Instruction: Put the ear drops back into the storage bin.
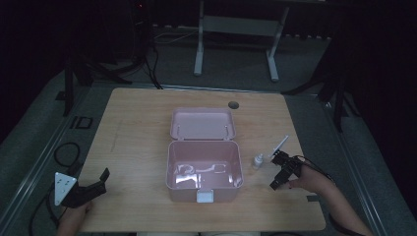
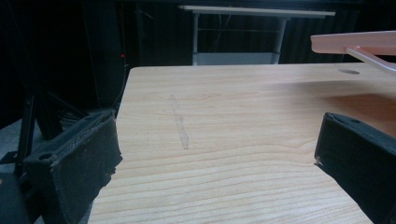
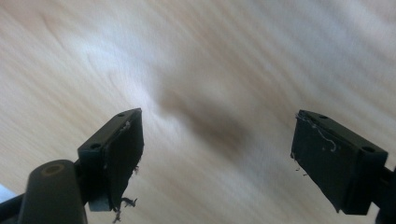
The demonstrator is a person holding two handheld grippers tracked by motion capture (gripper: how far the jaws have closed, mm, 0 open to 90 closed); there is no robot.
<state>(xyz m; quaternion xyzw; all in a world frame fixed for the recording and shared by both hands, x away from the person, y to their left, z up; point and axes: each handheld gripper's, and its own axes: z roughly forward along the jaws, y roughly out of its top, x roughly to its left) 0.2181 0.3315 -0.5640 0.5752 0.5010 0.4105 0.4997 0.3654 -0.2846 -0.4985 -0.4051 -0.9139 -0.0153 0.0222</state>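
Note:
An open pink plastic box [image 1: 204, 189] stands mid-table with its lid [image 1: 202, 123] laid back; shiny shapes glint on its floor, too faint to tell apart. A small white bottle [image 1: 257, 161] stands upright just right of the box. My right gripper [image 1: 276, 171] hovers right of the bottle and is open; in the right gripper view its jaws [image 3: 219, 130] point down at bare, blurred wood. My left gripper [image 1: 101, 183] rests open at the table's front left corner. In the left gripper view it [image 2: 217, 140] looks across the tabletop, with the pink lid [image 2: 355, 43] at upper right.
A thin white strip [image 1: 280, 146] slants up just beyond the right gripper; I cannot tell whether it belongs to it. A round cable hole [image 1: 233, 104] sits near the table's far edge. Dark stands and cables surround the wooden table [image 1: 137, 128].

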